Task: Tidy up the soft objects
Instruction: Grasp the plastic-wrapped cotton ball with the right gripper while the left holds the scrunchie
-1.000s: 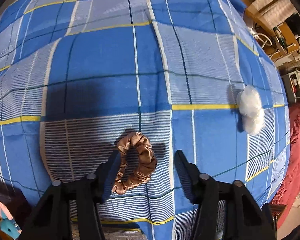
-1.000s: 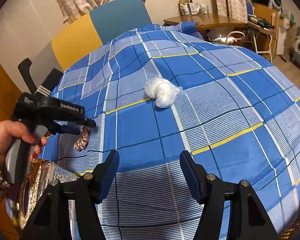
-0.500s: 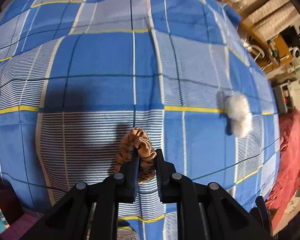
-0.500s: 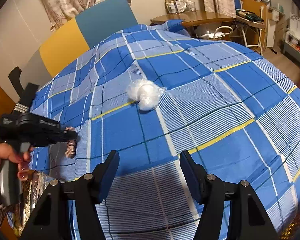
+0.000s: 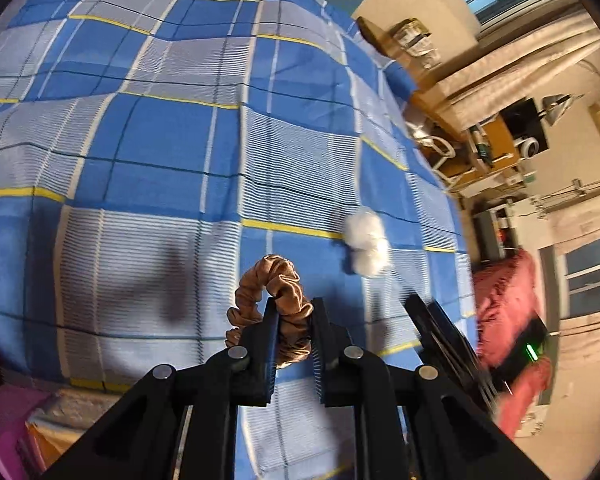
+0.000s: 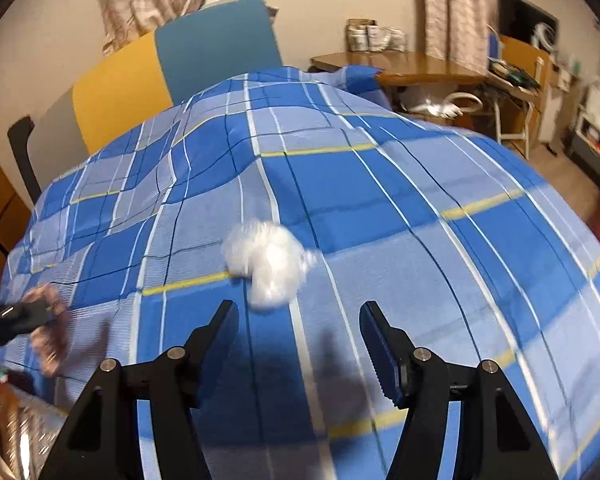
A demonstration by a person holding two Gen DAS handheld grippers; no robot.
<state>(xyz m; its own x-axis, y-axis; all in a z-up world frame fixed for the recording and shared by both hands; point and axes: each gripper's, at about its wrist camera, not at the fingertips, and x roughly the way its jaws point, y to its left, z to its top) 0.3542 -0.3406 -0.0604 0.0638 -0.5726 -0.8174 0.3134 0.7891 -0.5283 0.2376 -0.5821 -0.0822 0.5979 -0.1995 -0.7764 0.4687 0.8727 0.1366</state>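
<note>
A blue plaid bedspread (image 6: pixel 400 208) covers the bed. Nearest, the left gripper (image 5: pixel 294 312) pinches a brown scrunchie (image 5: pixel 272 276), clear of the cloth. The right gripper (image 6: pixel 296 320) has just widened, empty; beyond its tips lies a white fluffy bundle (image 6: pixel 266 266).

Brown satin scrunchie (image 5: pixel 278 308): gathered ruffled ring, one side pinched flat, loop standing up above blue plaid bedspread (image 5: pixel 148 152), lower part hanging slack. White fluffy wad (image 6: pixel 266 266): two soft lumps joined, lying loose on bedspread beside yellow stripe, well apart from scrunchie, to its right.
</note>
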